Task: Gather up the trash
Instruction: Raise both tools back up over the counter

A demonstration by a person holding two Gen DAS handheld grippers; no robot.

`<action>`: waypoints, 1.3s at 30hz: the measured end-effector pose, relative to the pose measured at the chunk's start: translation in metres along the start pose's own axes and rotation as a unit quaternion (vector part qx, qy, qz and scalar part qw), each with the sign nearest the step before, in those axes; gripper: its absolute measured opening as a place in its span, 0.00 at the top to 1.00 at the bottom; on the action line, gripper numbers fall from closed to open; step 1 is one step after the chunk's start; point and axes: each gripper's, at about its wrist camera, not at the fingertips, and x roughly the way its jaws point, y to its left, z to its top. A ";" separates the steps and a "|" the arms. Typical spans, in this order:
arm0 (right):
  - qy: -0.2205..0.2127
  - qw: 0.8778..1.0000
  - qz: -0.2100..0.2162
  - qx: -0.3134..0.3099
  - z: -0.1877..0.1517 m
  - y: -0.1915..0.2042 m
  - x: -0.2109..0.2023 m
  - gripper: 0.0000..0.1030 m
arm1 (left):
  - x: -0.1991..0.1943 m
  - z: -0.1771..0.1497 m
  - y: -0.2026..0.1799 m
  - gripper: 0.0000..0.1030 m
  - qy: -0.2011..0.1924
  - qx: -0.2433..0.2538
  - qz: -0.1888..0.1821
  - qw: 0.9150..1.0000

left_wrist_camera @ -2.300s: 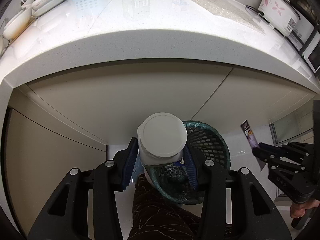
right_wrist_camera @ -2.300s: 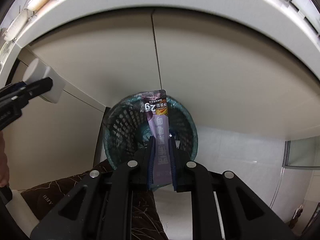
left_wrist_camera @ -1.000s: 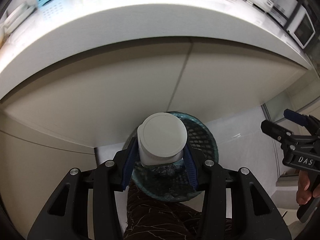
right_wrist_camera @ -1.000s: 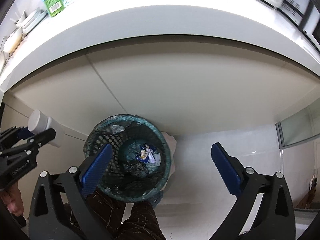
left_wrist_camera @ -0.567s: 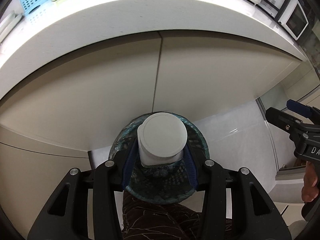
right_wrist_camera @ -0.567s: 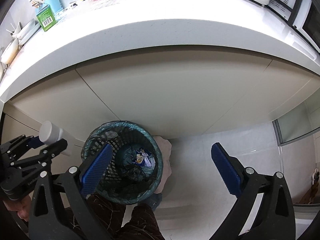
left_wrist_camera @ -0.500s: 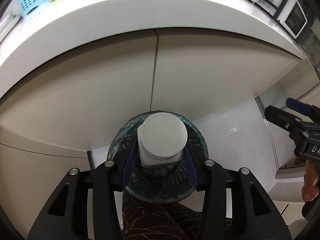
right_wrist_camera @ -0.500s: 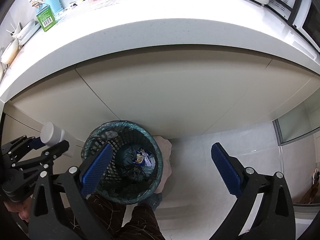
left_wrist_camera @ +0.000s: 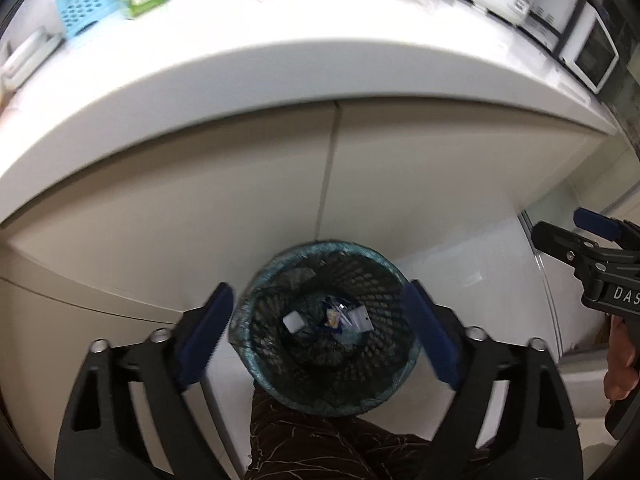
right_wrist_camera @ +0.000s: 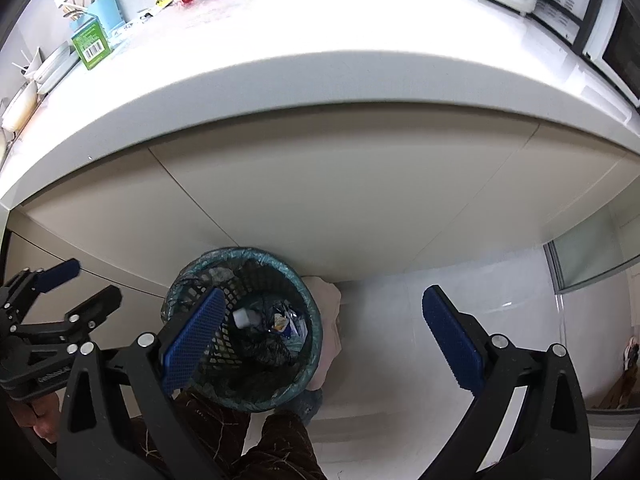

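Left gripper (left_wrist_camera: 320,330) stands wide with nothing between its blue pads, its jaws having just been opening; it hangs over the bin (left_wrist_camera: 325,330) at lower centre of the left wrist view. Right gripper (right_wrist_camera: 320,336) is wide and empty too, framing the same bin at lower left of its own view. A white bottle (right_wrist_camera: 243,317) lies inside on the dark liner, beside a small wrapper (right_wrist_camera: 282,322).

Risks from here, as I judge them:
1. More trash seems to wait on the worktop (right_wrist_camera: 320,40) at the top of the frame, a green carton (right_wrist_camera: 91,43) among it, though whether that counts as trash I cannot tell; a hurried lift could knock a gripper against the worktop's overhanging edge.
2. Both grippers sit close together over 1 small bin, so they could clash as they draw away.
3. The person's leg (left_wrist_camera: 320,440) touches the bin's near side; a step could tip it and spill what is collected.

Against the earlier views: half a second ago the left gripper clamped the white bottle above the bin's mouth, and now the bottle is down in the bin. The right gripper was wide and empty then as now. More of the worktop shows in both views.
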 end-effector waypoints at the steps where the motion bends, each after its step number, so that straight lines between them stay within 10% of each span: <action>1: -0.004 1.000 -0.004 -0.006 0.002 0.002 -0.003 0.08 | -0.004 0.002 0.004 0.08 -0.004 -0.007 0.001 1.000; 15: -0.072 0.997 0.006 -0.034 0.059 0.025 -0.059 0.08 | -0.076 0.052 0.052 0.06 -0.066 -0.095 0.021 0.993; 39: -0.141 0.989 0.013 -0.043 0.170 0.061 -0.117 0.08 | -0.141 0.146 0.084 0.07 -0.114 -0.096 0.029 0.988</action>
